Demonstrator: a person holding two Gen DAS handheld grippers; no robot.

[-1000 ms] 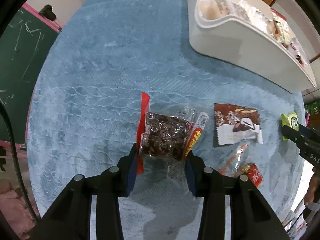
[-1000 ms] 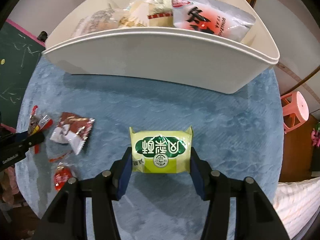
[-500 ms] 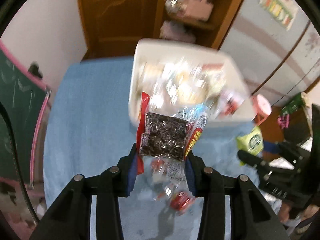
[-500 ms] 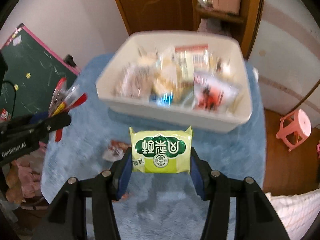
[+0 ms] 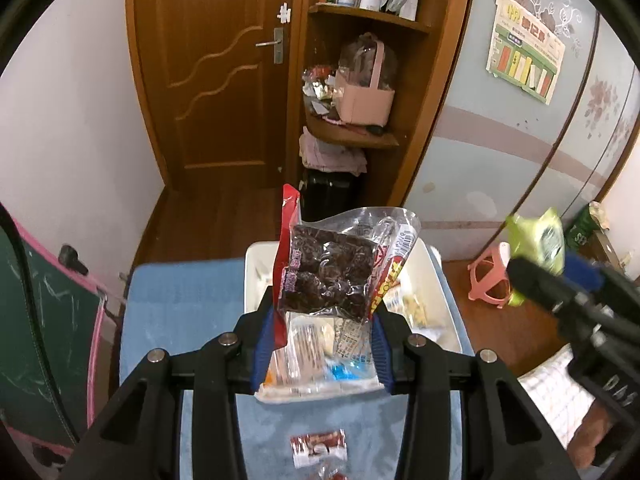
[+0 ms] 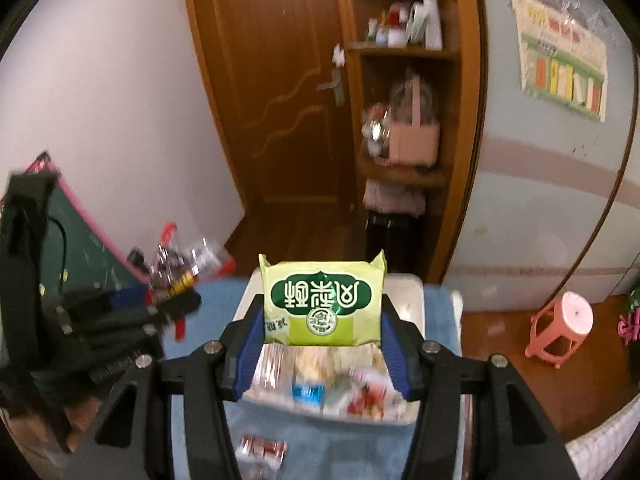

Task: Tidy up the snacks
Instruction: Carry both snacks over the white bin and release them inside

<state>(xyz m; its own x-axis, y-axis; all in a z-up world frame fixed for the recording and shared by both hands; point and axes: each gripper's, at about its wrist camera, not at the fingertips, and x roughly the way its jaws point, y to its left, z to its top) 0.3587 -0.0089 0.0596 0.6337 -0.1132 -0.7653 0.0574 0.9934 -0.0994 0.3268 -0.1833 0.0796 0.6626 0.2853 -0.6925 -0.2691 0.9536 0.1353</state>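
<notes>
Both tongs clamped: left gripper on the dark snack bag, right gripper on the green pack, held high so they probably clear the bin wall at 12 o'clock.

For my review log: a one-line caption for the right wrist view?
Right gripper holds a green snack packet above the white bin of snacks.
</notes>
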